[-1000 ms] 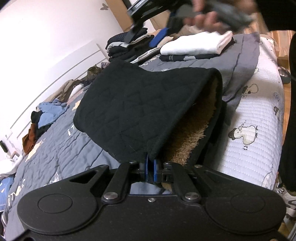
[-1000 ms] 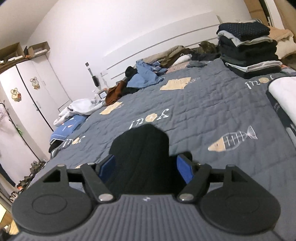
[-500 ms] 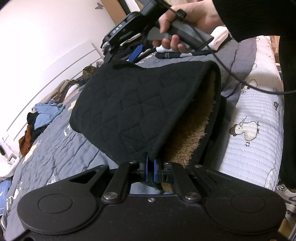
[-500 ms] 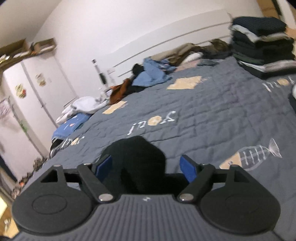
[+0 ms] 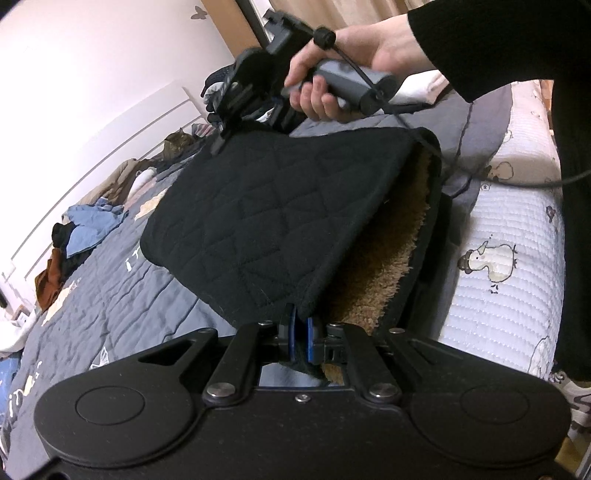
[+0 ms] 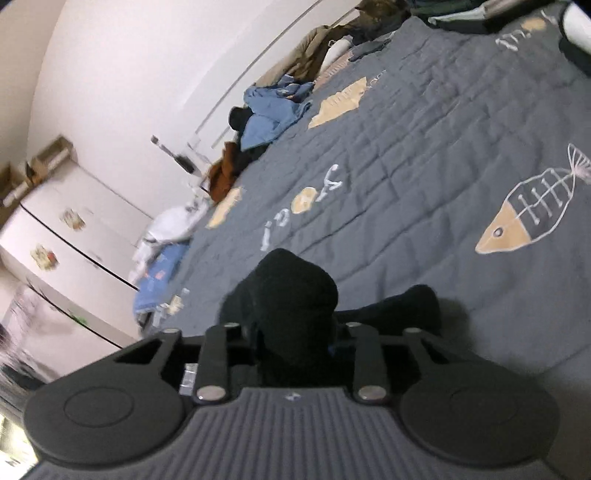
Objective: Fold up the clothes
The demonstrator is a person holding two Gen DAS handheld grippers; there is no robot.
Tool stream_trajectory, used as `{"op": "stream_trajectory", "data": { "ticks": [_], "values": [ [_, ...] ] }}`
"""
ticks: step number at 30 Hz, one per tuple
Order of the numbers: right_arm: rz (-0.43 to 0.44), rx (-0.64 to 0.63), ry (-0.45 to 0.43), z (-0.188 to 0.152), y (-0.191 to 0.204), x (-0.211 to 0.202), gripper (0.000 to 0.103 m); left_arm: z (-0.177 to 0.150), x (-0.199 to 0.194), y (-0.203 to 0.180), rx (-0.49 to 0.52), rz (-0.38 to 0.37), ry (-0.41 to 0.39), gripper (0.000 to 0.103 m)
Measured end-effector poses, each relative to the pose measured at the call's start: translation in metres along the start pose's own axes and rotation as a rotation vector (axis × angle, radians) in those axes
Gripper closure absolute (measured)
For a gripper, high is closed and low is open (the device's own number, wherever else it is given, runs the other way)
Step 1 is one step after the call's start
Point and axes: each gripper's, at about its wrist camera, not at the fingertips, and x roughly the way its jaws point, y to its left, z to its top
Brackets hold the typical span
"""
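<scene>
The black quilted garment with a tan fleecy lining [image 5: 280, 221] is held up over the grey quilted bedspread printed with fish and letters [image 5: 110, 295], filling the middle of the left wrist view. Its near corner sits at the lower centre of that frame, where the left tool [image 5: 300, 338] is clamped tight on the hem, its blue pads pressed together on the black cloth. The lining shows along the garment's right edge, where the layers gape.

At the upper centre of the same frame a person's hand [image 5: 332, 74] in a black sleeve grips the handle of the right tool [image 5: 221, 142], whose tip meets the garment's far corner. In the right wrist view that tool [image 6: 295, 339] sits at the lower centre with a bunched lump of the black cloth between its jaws; they are closing on it, though the cloth hides the pads, so I cannot tell whether they already press.

Unfolded clothes, blue and brown, lie heaped [image 6: 266, 122] by the white wall at the upper left, and a stack of folded dark clothes [image 6: 461, 14] shows at the top edge
</scene>
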Motion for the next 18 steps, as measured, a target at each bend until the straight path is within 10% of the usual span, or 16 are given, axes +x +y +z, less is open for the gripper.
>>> {"op": "stream_trajectory", "data": {
  "ticks": [6,12,18],
  "values": [
    [0.117,0.221,-0.029,0.003,-0.023,-0.018,0.076,0.005,-0.002,0.002,-0.019,-0.010,-0.031,0.097],
    [-0.124,0.157,0.028,-0.009,-0.060,0.005,0.071,0.005,-0.001,0.002,-0.019,-0.010,-0.027,0.096],
    [-0.144,0.044,0.040,-0.002,-0.032,-0.004,0.060,0.004,0.000,0.005,-0.047,-0.018,-0.017,0.093]
  ]
}}
